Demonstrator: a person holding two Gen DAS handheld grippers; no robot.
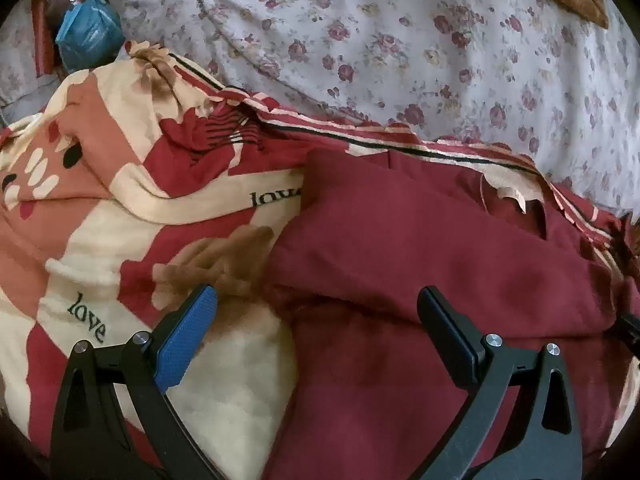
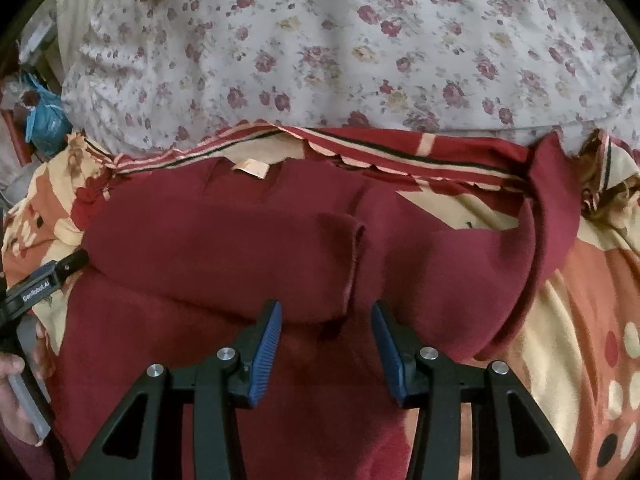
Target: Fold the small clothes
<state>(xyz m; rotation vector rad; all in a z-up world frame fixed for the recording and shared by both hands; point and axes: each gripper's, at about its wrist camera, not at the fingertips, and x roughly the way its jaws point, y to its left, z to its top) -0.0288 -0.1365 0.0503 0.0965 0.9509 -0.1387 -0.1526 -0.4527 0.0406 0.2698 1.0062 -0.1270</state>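
On the bed's patterned blanket (image 1: 120, 216) lies the maroon garment (image 1: 420, 248), one sleeve folded across its body, likely mid-fold; the left gripper (image 1: 320, 316) hovers with fingers spread wide, the right gripper (image 2: 326, 320) parted too, holding nothing; the blanket reads "love", the left gripper's housing "GenRobot.AI".

Between your left gripper (image 1: 316, 312) jaws, spread wide, only the flat dark red knit garment (image 1: 420, 248) lies low, so you have room to pass forward. At ten o'clock the cream-and-red fleece blanket printed "love" (image 1: 120, 184) bunches into a hump. At twelve o'clock the rumpled white rose-print bedsheet (image 2: 340, 52) rises. Ahead of your right gripper (image 2: 326, 312), the garment's folded-over flap (image 2: 352, 248) forms a low ridge.
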